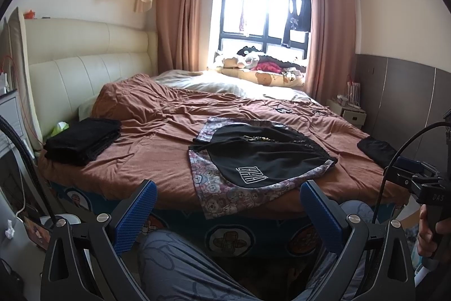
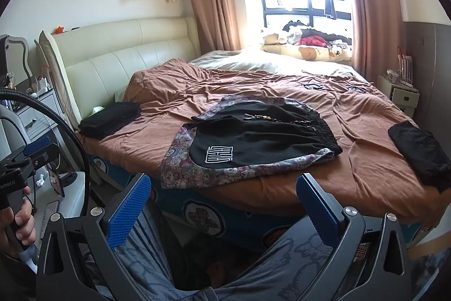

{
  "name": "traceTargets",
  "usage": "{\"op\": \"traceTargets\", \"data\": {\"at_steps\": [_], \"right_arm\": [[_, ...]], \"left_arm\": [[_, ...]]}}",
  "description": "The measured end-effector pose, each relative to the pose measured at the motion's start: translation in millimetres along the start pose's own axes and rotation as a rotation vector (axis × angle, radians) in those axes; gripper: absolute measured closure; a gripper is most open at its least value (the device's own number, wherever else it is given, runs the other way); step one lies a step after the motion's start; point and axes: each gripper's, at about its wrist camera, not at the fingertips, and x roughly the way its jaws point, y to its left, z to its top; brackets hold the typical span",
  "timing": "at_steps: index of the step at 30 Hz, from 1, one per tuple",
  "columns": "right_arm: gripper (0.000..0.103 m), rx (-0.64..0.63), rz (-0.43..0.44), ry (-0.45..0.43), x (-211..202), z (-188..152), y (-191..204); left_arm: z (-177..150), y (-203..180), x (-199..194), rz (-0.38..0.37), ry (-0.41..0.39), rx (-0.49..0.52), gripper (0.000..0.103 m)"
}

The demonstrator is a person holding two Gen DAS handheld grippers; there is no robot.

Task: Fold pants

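Note:
Black shorts (image 1: 265,157) (image 2: 262,137) with a white square logo lie spread flat on a patterned cloth (image 1: 222,193) (image 2: 191,168) at the near edge of the brown-covered bed (image 1: 157,137) (image 2: 366,165). My left gripper (image 1: 228,188) is open, held back from the bed edge below the shorts, nothing between its blue pads (image 1: 138,213). My right gripper (image 2: 222,182) is open too, just short of the cloth's near edge, with empty blue pads (image 2: 129,210). Each gripper shows at the side of the other's view, held by a hand (image 1: 428,230) (image 2: 19,222).
A folded black stack (image 1: 84,140) (image 2: 112,117) sits at the bed's left near the cream headboard (image 1: 84,61). Another folded black piece (image 1: 377,151) (image 2: 420,151) lies at the right edge. The person's grey-clad legs (image 1: 180,267) (image 2: 267,267) are below. Nightstands flank the bed.

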Motion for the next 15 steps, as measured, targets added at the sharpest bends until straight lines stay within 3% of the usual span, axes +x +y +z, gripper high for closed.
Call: {"op": "traceTargets", "data": {"at_steps": [15], "right_arm": [[0.000, -0.005, -0.006, -0.012, -2.9, -2.2, 2.2]], "left_arm": [[-2.7, 0.4, -2.4, -0.004, -0.008, -0.005, 0.001]]}}
